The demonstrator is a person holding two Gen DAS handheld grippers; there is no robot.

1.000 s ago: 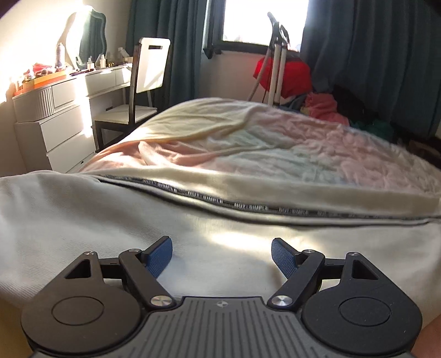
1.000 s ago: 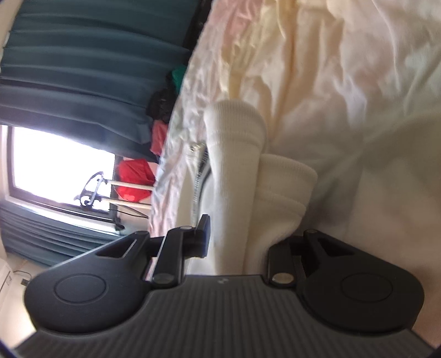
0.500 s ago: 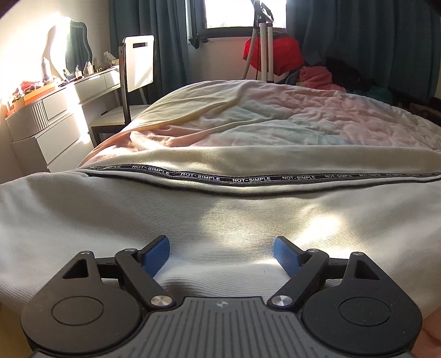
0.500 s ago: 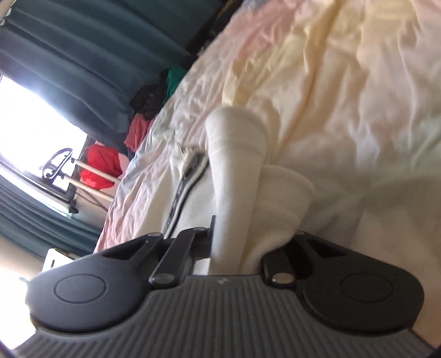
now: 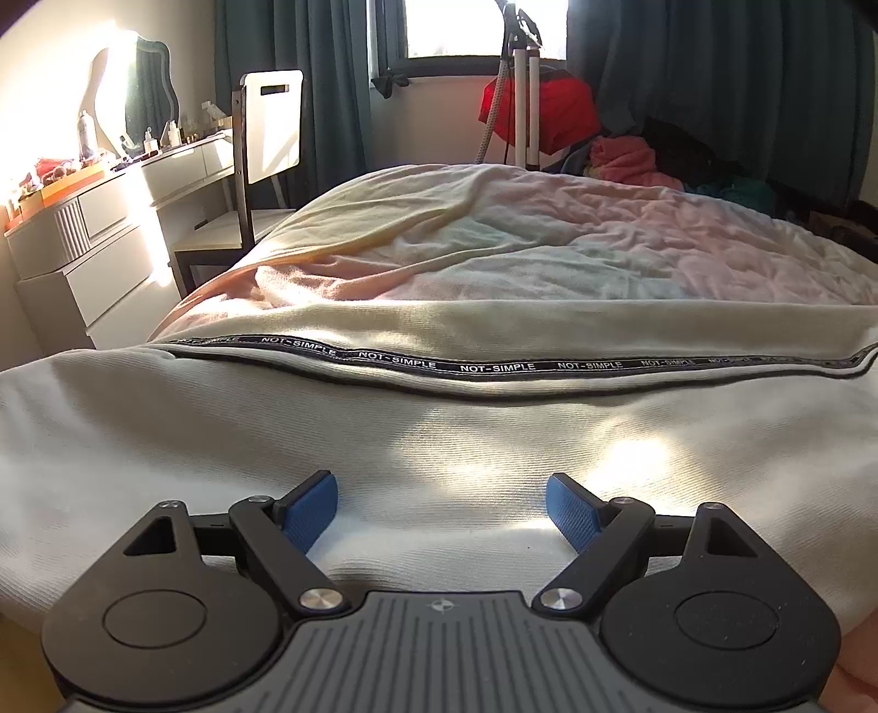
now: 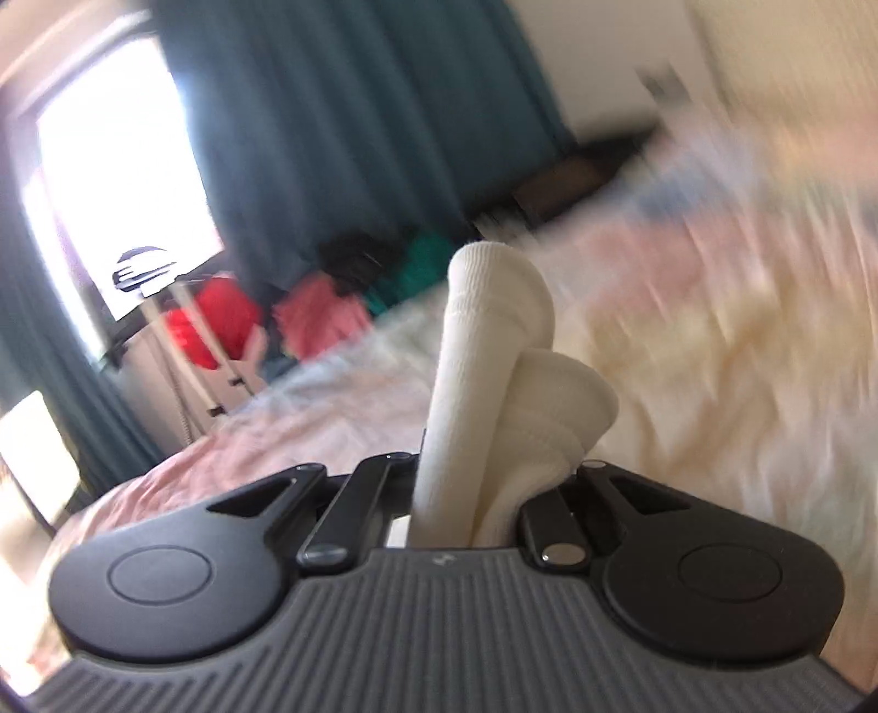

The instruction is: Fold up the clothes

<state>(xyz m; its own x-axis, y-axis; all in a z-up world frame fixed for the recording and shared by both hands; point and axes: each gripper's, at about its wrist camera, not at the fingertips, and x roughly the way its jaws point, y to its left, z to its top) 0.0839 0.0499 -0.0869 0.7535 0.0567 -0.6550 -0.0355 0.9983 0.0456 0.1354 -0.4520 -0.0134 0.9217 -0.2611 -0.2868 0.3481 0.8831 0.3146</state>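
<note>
Two hand-held grippers are in your hands. Your left hand-held gripper (image 5: 442, 507) hangs released over one cream garment (image 5: 219, 439), its two blue pads (image 5: 307, 513) spread wide with nothing pinched between them. That garment lies flat across the near end of the bed (image 5: 549, 241), and one black tape printed NOT-SIMPLE (image 5: 494, 366) runs across it, beyond the pads. Your right hand-held gripper (image 6: 483, 482) is clenched on one ribbed cream cuff (image 6: 494, 340), which bunches into two rounded folds standing up out of the jaws; those jaws have just been closing with the fabric between them. Past the bed you have one white chair (image 5: 269, 131), one dresser (image 5: 110, 219) with one mirror (image 5: 137, 93), and one red item (image 5: 540, 118) hanging by the window (image 5: 466, 24). The right view is blurred.
</note>
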